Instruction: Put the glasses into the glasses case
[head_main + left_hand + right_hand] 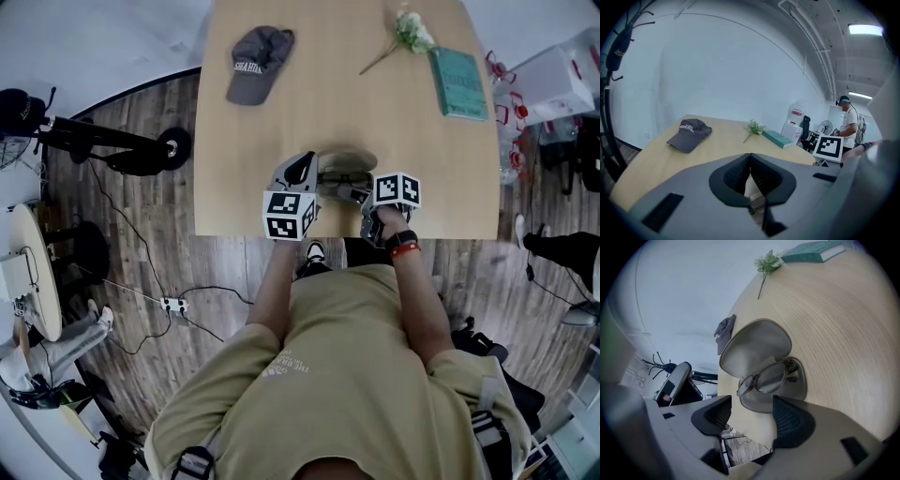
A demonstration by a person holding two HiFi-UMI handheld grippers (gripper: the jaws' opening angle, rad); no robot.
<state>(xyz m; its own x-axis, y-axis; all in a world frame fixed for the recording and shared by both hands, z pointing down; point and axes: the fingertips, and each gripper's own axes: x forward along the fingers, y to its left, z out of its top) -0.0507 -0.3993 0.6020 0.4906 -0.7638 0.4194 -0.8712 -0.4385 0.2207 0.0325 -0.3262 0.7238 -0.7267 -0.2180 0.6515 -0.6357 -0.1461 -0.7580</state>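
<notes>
Closest to me, my right gripper (752, 405) hangs with its jaws spread wide and nothing in them, the tips just short of the one glasses case (754, 345). The case lies open near the near edge of the table (347, 103), its lid tipped back. The single pair of glasses (768, 378) lies inside the lower shell, folded, with one lens poking over the rim toward my left side. My left gripper (750, 159) sits on the case's other side. Its jaws are drawn together, with a pale strip and a small metal part pinched between them, which I read as the case's edge. Both tools crowd the table's lip, with wooden floor and cables just behind. Beyond the case I have a wide bare stretch of tabletop. At the far end are one grey cap (258, 61), one flower sprig (403, 37) and one teal book (457, 82), all well apart from the case.
</notes>
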